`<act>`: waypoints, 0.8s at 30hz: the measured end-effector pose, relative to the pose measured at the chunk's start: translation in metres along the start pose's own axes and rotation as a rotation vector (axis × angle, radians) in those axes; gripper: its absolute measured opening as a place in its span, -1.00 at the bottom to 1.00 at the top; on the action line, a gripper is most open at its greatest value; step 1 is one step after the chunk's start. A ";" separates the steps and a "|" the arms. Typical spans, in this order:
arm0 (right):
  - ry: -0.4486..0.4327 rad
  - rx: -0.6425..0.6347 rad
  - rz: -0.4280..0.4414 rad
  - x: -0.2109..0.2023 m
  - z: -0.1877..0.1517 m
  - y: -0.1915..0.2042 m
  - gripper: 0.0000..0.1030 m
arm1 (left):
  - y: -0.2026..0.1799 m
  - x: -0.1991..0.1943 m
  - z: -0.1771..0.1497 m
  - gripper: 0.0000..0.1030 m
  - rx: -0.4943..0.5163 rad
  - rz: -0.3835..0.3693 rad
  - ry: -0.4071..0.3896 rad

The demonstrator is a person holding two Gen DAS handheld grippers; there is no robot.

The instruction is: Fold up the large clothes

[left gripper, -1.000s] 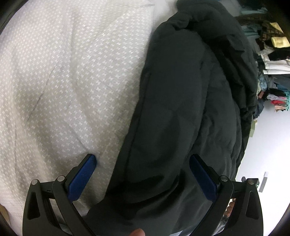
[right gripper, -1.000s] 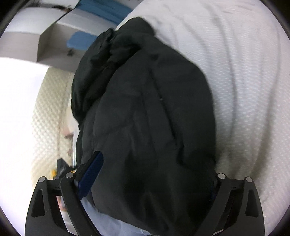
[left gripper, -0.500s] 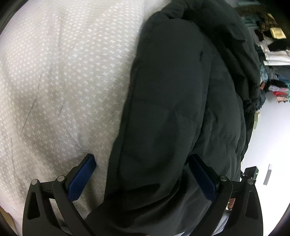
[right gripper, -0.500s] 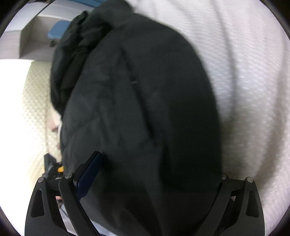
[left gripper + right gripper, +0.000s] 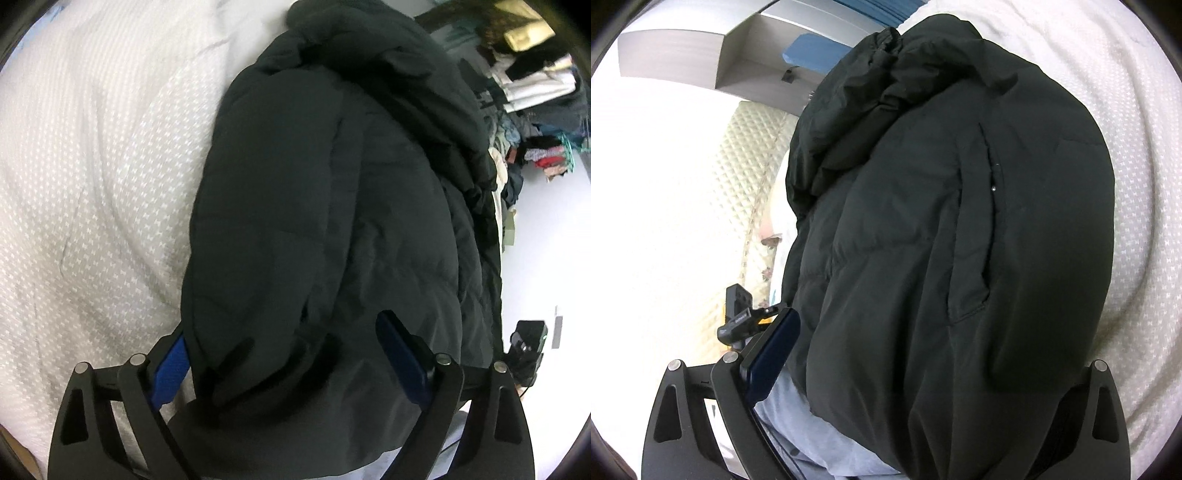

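1. The black puffer jacket (image 5: 332, 221) lay bundled on the white bedspread (image 5: 92, 184), its near hem over the bed's edge.
2. The left gripper (image 5: 284, 354) was spread wide, jacket fabric between its blue pads.
3. Only the left view caught the clothes rack (image 5: 535, 110) beyond the jacket.
4. The right gripper (image 5: 923, 369) was splayed too, one finger buried under the jacket; that view alone showed a zip pocket (image 5: 990, 192).

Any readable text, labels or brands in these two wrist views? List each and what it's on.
None can be read.
Black clamp-like device beside the black puffer jacket: small white lettering, too blurred to read.
White label on the right gripper body: dark mark, illegible.
Left wrist view: no text visible.
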State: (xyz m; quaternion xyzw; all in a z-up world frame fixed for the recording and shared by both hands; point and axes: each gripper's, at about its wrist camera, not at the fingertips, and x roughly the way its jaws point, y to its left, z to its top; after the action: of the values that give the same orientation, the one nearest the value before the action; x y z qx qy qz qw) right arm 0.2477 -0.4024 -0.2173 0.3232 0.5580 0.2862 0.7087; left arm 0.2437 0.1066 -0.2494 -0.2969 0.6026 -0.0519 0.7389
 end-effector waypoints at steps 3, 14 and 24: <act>0.006 0.010 -0.010 0.007 0.001 -0.001 0.89 | -0.017 -0.004 -0.009 0.77 0.065 0.015 -0.022; 0.017 0.028 -0.039 0.013 0.002 -0.005 0.88 | -0.046 0.025 -0.021 0.69 0.098 0.046 -0.015; 0.050 0.165 -0.106 0.014 -0.001 -0.034 0.88 | -0.016 0.027 -0.014 0.52 -0.076 -0.154 -0.010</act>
State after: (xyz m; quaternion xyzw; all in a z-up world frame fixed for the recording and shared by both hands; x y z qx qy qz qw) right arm 0.2516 -0.4129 -0.2529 0.3433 0.6137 0.2091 0.6796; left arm 0.2428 0.0769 -0.2664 -0.3706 0.5760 -0.0840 0.7237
